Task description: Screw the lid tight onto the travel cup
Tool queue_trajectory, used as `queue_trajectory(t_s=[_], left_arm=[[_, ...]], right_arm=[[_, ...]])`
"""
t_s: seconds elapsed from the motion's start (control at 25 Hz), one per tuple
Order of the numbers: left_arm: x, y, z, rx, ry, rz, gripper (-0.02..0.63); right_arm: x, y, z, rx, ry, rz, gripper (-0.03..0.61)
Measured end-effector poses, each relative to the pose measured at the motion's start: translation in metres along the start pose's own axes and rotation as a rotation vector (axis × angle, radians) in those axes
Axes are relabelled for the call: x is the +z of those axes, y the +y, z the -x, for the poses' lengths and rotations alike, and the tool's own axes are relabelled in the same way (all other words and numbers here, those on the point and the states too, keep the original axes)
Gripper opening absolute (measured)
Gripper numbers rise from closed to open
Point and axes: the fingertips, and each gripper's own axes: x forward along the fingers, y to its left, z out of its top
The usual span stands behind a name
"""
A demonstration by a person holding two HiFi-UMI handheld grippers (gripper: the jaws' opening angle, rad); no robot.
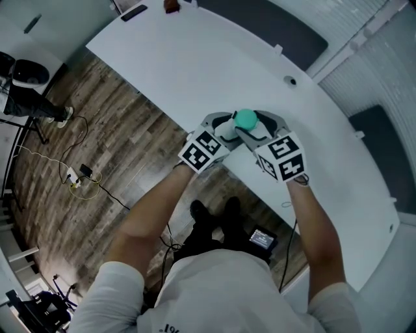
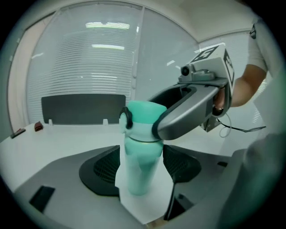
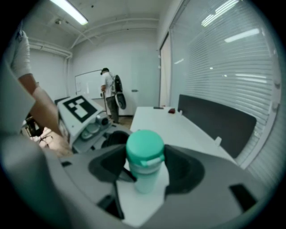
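Note:
The travel cup [image 1: 229, 130] is pale teal with a darker teal lid [image 1: 246, 118] and stands upright near the front edge of the white table [image 1: 214, 65]. My left gripper [image 1: 223, 126] is shut on the cup's body [image 2: 139, 167], its dark pads against both sides. From the right, my right gripper [image 1: 259, 125] is shut on the lid [image 3: 144, 145]. In the left gripper view one grey finger [image 2: 187, 114] of the right gripper wraps the lid [image 2: 144, 117]. The lid sits level on the cup, and its small flip tab [image 3: 149, 162] faces the right gripper's camera.
A small dark object [image 1: 171, 5] and a black flat item [image 1: 133, 12] lie at the table's far end. A cable hole [image 1: 290, 80] sits behind the cup. Wood floor with cables [image 1: 78, 179] is left of the table. A person [image 3: 107, 94] stands far off.

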Motion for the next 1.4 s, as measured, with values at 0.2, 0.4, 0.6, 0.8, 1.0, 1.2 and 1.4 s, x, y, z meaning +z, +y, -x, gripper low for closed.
queue_trajectory(t_s=[0.2, 0.4, 0.6, 0.8, 1.0, 1.2, 1.4], left_arm=[[0.003, -0.003, -0.002, -0.048, 0.000, 0.022, 0.305], [0.005, -0.001, -0.003, 0.078, -0.044, 0.083, 0.302], [0.005, -0.001, -0.006, 0.133, -0.052, 0.109, 0.302], [0.006, -0.001, -0.005, 0.126, -0.048, 0.108, 0.302], [0.005, -0.001, -0.007, 0.098, -0.043, 0.112, 0.304], [0.012, -0.001, -0.002, 0.086, -0.064, 0.112, 0.304], [0.012, -0.004, 0.003, 0.086, -0.066, 0.112, 0.304]], right_arm=[[0.002, 0.002, 0.001, 0.013, -0.011, 0.011, 0.284], [0.001, -0.002, 0.000, -0.114, -0.007, -0.069, 0.284], [0.001, -0.005, 0.002, -0.165, -0.024, -0.104, 0.284], [0.001, -0.004, 0.002, -0.149, -0.021, -0.107, 0.284], [0.002, -0.006, 0.002, -0.132, -0.038, -0.102, 0.285], [0.006, -0.007, 0.006, -0.134, -0.053, -0.100, 0.287], [0.004, -0.006, 0.008, -0.139, -0.050, -0.095, 0.287]])
